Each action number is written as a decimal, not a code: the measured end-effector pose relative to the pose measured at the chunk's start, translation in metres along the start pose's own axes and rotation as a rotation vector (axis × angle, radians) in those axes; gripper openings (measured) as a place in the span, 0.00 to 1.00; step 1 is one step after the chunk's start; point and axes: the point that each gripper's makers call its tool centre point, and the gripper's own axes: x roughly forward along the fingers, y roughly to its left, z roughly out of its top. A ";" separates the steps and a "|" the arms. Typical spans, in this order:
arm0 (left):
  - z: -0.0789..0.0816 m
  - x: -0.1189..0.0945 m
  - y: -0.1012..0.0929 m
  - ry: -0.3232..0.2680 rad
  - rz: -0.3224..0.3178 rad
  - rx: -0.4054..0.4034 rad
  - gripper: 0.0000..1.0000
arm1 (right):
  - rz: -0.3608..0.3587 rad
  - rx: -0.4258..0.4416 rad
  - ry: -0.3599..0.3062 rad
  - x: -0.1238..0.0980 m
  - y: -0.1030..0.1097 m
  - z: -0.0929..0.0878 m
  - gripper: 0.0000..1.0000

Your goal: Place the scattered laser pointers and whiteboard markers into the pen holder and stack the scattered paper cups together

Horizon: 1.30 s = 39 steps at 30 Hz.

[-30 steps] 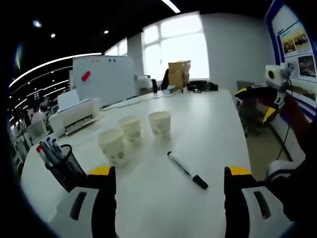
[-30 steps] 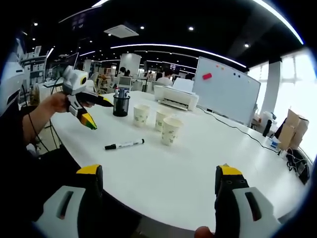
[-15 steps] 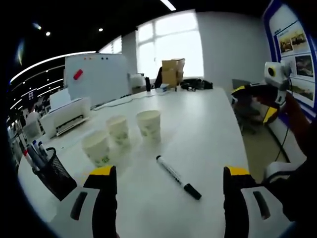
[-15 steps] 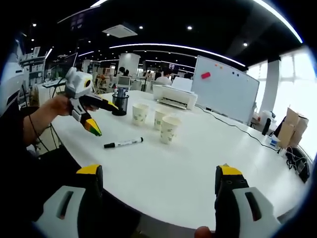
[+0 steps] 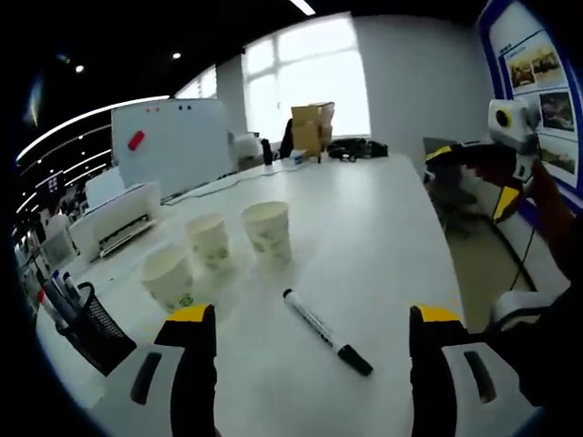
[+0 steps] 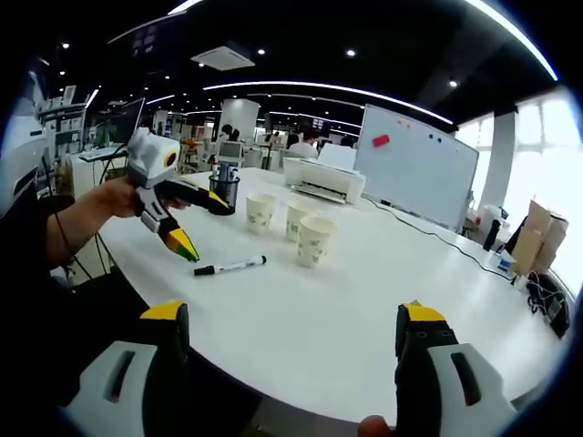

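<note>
A black whiteboard marker [image 5: 323,330] [image 6: 230,267] lies on the white table [image 5: 383,237] [image 6: 364,309]. Three paper cups [image 5: 168,276] [image 5: 209,241] [image 5: 267,230] stand apart in a row behind it; the right gripper view shows them too [image 6: 260,211] [image 6: 296,218] [image 6: 314,239]. A black mesh pen holder [image 5: 77,319] [image 6: 223,189] with several markers stands at the row's end. My left gripper [image 5: 310,314] [image 6: 202,228] is open, just above the table and close to the marker's capped end. My right gripper [image 6: 293,314] [image 5: 496,173] is open and empty, held off the table's edge.
A white printer [image 5: 114,214] [image 6: 323,177] and a whiteboard [image 5: 173,141] [image 6: 414,164] stand beyond the cups. A cardboard box [image 5: 310,123] sits at the table's far end. A hand and forearm [image 6: 82,214] hold the left gripper.
The left gripper has moved forward and down toward the marker, still open. The right gripper has stayed about where it was.
</note>
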 end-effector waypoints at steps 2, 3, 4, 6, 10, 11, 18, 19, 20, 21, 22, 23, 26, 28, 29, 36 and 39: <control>0.000 0.002 0.000 -0.004 -0.004 -0.006 0.90 | -0.001 -0.001 0.000 0.000 0.000 0.000 0.89; 0.000 0.004 0.000 -0.002 -0.005 -0.010 0.90 | -0.001 -0.001 0.001 0.000 -0.001 0.000 0.89; -0.002 0.006 -0.001 0.002 -0.007 -0.009 0.90 | -0.002 -0.001 0.001 0.000 -0.001 0.000 0.89; -0.004 0.008 -0.002 0.009 -0.007 -0.006 0.89 | -0.002 -0.003 0.003 -0.001 -0.001 0.000 0.89; -0.006 0.010 -0.003 0.013 -0.013 -0.009 0.89 | -0.002 -0.002 0.004 -0.001 -0.002 -0.001 0.89; -0.006 0.011 -0.003 0.015 -0.013 -0.010 0.89 | -0.003 -0.003 0.004 -0.001 -0.002 -0.001 0.89; -0.012 0.017 -0.006 0.028 -0.027 -0.010 0.89 | -0.003 -0.003 0.006 0.001 -0.003 -0.002 0.89; -0.012 0.018 -0.006 0.030 -0.029 -0.009 0.88 | -0.002 -0.002 0.007 0.001 -0.003 -0.002 0.89; -0.013 0.019 -0.007 0.032 -0.032 -0.009 0.88 | -0.002 -0.001 0.008 0.002 -0.003 -0.003 0.89; -0.014 0.020 -0.007 0.034 -0.033 -0.011 0.88 | -0.002 0.000 0.010 0.002 -0.003 -0.004 0.89; -0.015 0.021 -0.006 0.035 -0.035 -0.016 0.89 | -0.002 0.002 0.012 0.003 -0.003 -0.005 0.89; -0.016 0.023 -0.007 0.038 -0.039 -0.025 0.89 | -0.002 0.003 0.014 0.003 -0.003 -0.005 0.89; -0.020 0.027 -0.008 0.047 -0.045 -0.029 0.89 | -0.001 0.002 0.015 0.003 -0.003 -0.006 0.89; -0.021 0.029 -0.008 0.051 -0.047 -0.029 0.89 | 0.000 0.003 0.014 0.003 -0.003 -0.006 0.89; -0.021 0.030 -0.009 0.052 -0.049 -0.030 0.89 | 0.000 0.003 0.015 0.003 -0.003 -0.006 0.89; -0.024 0.038 -0.010 0.069 -0.060 -0.038 0.88 | -0.002 0.005 0.018 0.004 -0.004 -0.007 0.89; -0.027 0.042 -0.009 0.074 -0.060 -0.043 0.88 | -0.001 0.007 0.019 0.004 -0.004 -0.008 0.89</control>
